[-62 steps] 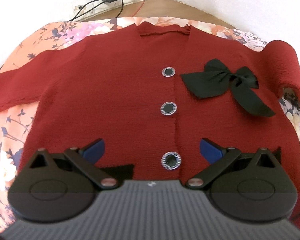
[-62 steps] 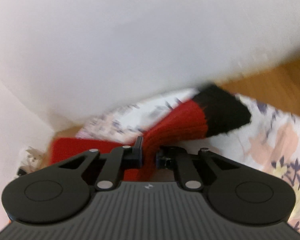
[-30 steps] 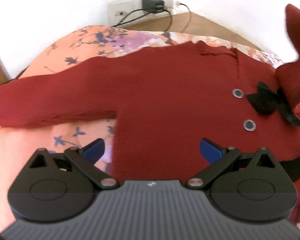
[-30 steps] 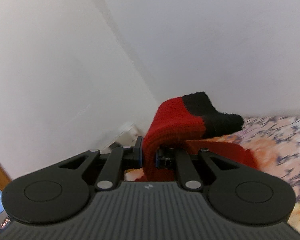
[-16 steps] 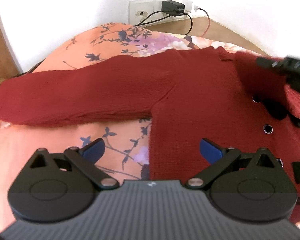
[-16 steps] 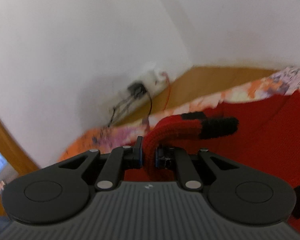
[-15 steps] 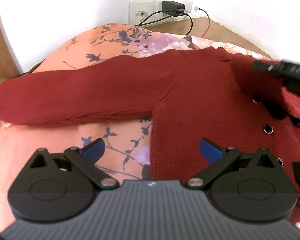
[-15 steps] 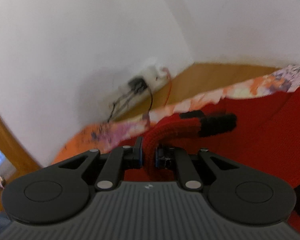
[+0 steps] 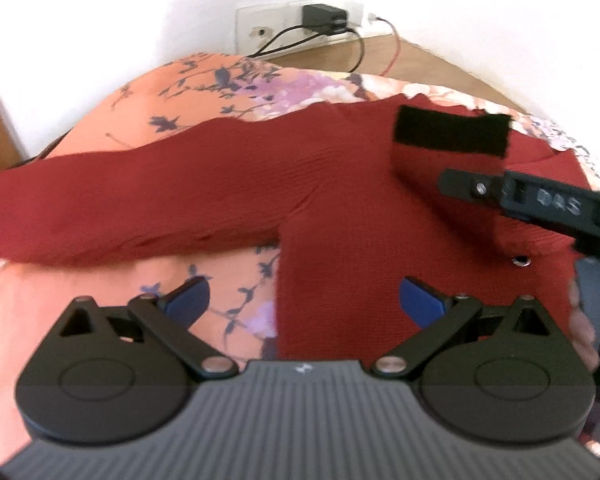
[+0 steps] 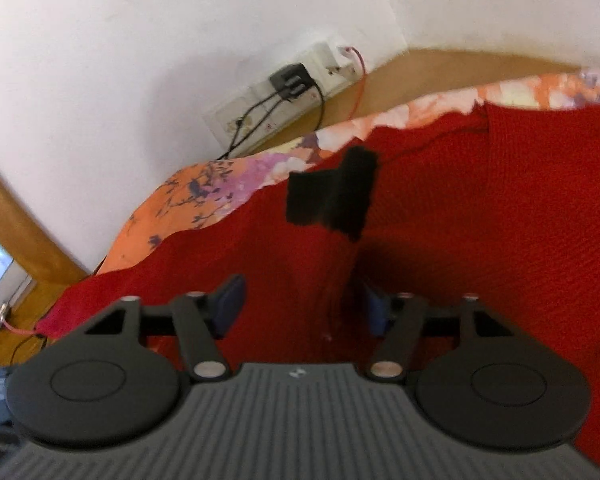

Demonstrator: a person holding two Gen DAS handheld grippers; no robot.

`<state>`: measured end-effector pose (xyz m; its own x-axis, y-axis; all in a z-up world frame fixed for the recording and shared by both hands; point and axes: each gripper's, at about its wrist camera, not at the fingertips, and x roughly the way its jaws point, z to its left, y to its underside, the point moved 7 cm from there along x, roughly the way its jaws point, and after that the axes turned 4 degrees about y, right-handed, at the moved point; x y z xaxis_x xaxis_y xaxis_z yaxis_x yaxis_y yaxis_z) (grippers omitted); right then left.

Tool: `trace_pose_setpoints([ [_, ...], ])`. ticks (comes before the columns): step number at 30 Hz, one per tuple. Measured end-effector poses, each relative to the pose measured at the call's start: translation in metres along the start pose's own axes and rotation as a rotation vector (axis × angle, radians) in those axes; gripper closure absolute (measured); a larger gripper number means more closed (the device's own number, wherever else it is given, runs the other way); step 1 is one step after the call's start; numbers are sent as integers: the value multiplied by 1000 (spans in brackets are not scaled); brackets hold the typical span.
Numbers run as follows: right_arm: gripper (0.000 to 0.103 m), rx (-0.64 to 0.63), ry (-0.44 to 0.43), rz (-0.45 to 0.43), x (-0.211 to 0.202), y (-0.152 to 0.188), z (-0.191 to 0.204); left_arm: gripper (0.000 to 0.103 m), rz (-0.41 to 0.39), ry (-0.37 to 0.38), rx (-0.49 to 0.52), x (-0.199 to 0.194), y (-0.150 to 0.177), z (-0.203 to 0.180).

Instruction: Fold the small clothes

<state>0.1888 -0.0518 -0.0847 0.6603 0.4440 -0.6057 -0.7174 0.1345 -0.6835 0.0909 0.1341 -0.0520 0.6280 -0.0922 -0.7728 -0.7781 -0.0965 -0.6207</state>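
Sleeve newly folded over floral bedspread.

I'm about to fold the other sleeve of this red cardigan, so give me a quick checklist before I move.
1. Right gripper has just been opening; the folded sleeve lies between its fingers, unpinched: ok.
2. Black cuff rests on the cardigan body: ok.
3. Left gripper open, nothing held: ok.
4. Other sleeve spread out flat: ok.
5. Folded sleeve lying smooth: cannot tell.
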Motion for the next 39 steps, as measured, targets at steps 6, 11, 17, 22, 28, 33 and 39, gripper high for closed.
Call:
trace_pose_setpoints([
  [6, 27, -81, 13, -22, -58, -10, -2, 0, -28, 55, 32, 0, -16, -24],
  [11, 25, -81, 67, -44, -96, -23, -28, 0, -32, 79, 22, 7, -24, -38],
  [17, 25, -18, 121, -64, -120, -34, -79, 0, -49, 37, 4, 25, -40, -41],
  [22, 24, 28, 169, -63, -125, -41, -124, 1, -75, -29, -7, 47, -52, -36],
  [28, 24, 58, 213, -61, -123, -51, -167, 10, -37, -46, -42, 73, -52, -30],
  [33, 24, 81, 235, -57, -115, -58, -195, 20, -30, -84, -56, 85, -49, -28],
  [39, 24, 92, 257, -49, -101, -66, -221, 39, -55, -23, -40, 92, -55, -40],
])
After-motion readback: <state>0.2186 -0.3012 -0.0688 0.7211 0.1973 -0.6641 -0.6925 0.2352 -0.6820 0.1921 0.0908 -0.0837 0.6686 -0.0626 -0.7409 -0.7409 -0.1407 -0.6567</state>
